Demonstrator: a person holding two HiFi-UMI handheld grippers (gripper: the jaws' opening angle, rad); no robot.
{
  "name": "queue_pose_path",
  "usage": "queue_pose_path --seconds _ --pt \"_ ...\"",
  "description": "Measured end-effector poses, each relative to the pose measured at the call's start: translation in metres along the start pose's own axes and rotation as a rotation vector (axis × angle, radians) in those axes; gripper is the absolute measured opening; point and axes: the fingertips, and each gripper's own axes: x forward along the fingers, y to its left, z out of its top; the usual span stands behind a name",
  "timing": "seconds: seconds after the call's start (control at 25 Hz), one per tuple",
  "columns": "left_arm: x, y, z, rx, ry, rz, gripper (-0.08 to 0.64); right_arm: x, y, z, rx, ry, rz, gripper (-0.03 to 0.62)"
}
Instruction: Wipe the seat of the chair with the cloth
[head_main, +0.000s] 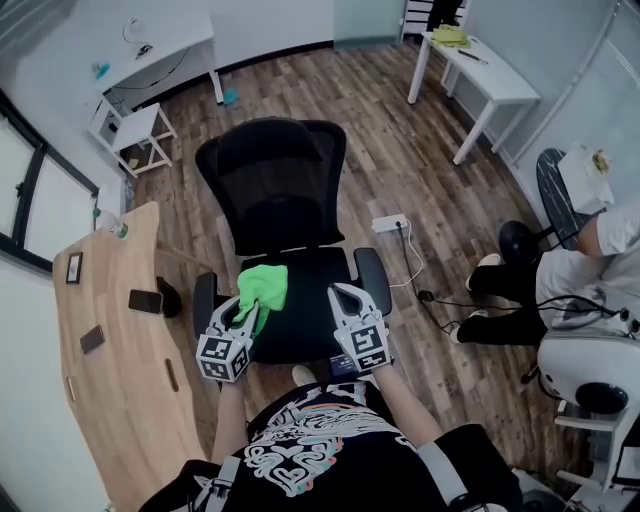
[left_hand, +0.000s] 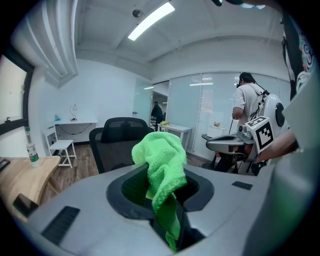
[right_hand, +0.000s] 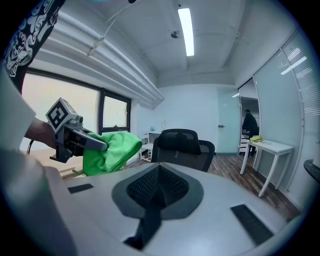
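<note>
L claw (head_main: 247, 310) clenched on green cloth (head_main: 266, 283); cloth bunched at tips, over chair seat (head_main: 305, 335), contact w/ seat unclear. R claw (head_main: 346, 297) just right of it, jaws together, nothing btwn, over same seat. Backrest (head_main: 272, 180) beyond both. Wooden desk (head_main: 120, 400) w/ phone (head_main: 145, 301) left of L claw.
</note>
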Motion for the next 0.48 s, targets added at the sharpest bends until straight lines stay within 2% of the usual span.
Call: queue_pose_path --seconds 0.48 --pt "0.0026 0.0051 0.0022 0.020 0.006 0.006 0.112 0.0107 0.0029 -0.0004 -0.018 0.004 0.022 0.000"
